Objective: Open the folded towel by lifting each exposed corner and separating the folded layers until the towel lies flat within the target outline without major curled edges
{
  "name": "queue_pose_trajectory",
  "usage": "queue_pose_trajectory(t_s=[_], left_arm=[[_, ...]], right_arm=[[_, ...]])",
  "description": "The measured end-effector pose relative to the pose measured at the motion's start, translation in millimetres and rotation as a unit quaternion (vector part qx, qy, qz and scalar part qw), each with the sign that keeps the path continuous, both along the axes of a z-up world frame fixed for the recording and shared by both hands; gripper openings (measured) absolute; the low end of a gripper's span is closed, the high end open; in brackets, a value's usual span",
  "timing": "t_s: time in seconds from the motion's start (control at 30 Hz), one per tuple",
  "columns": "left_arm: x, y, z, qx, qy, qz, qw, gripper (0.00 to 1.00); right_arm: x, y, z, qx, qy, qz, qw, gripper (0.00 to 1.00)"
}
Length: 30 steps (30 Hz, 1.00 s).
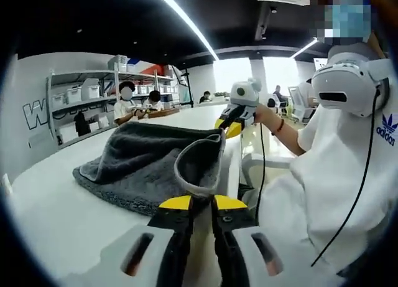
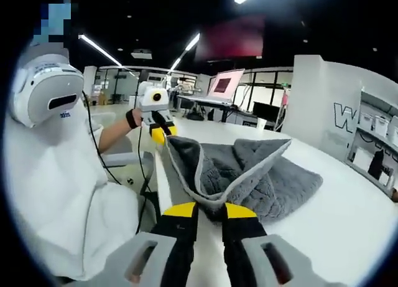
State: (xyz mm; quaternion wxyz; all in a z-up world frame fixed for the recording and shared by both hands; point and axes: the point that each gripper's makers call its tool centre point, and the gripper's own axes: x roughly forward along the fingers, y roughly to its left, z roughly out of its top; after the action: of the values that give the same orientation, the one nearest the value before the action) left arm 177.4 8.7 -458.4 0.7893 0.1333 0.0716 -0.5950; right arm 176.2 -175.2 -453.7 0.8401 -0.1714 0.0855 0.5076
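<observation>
A grey fluffy towel [image 1: 134, 165] lies bunched on the white table [image 1: 56, 212], its near edge lifted off the surface. My left gripper [image 1: 202, 203] is shut on the towel's pale hem at the bottom of the left gripper view. The right gripper [image 1: 231, 124] holds the far lifted corner there. In the right gripper view, my right gripper [image 2: 209, 207] is shut on the towel [image 2: 273, 175] hem, and the left gripper [image 2: 159, 132] pinches the other raised corner. The lifted layer sags between the two grippers. Its rest stays heaped on the table [image 2: 348, 231].
The person [image 1: 336, 175] in a white shirt and headset sits at the table's edge [image 2: 56, 169]. Shelves with bins [image 1: 81, 103] stand by the wall, with seated people [image 1: 127, 103] in front. Monitors [image 2: 227, 84] stand beyond the table.
</observation>
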Motion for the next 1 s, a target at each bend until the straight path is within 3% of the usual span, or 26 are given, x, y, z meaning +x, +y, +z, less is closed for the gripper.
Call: queue_pose_trajectory(t_s=[0.3, 0.63, 0.83, 0.93, 1.0], left_arm=[[-2.0, 1.0, 8.9, -0.010, 0.001, -0.002, 1.0000, 0.13], [-1.6, 2.3, 18.5, -0.024, -0.007, 0.005, 0.9997, 0.13], [3.0, 3.6, 20.0, -0.025, -0.008, 0.019, 0.9995, 0.15], [4.9, 1.8, 21.1, -0.029, -0.009, 0.022, 0.9993, 0.17], [5.1, -0.2, 23.8, -0.042, -0.005, 0.023, 0.9988, 0.16]], right_arm=[[-6.1, -2.1, 11.8, 0.007, -0.013, 0.008, 0.9999, 0.16], [0.8, -4.0, 25.4, 0.008, -0.055, -0.013, 0.9984, 0.20], [13.3, -2.7, 27.7, 0.034, -0.045, -0.044, 0.9975, 0.21], [12.3, 0.8, 22.3, 0.021, -0.045, -0.039, 0.9980, 0.24], [15.2, 2.7, 23.9, 0.033, -0.043, -0.042, 0.9976, 0.24]])
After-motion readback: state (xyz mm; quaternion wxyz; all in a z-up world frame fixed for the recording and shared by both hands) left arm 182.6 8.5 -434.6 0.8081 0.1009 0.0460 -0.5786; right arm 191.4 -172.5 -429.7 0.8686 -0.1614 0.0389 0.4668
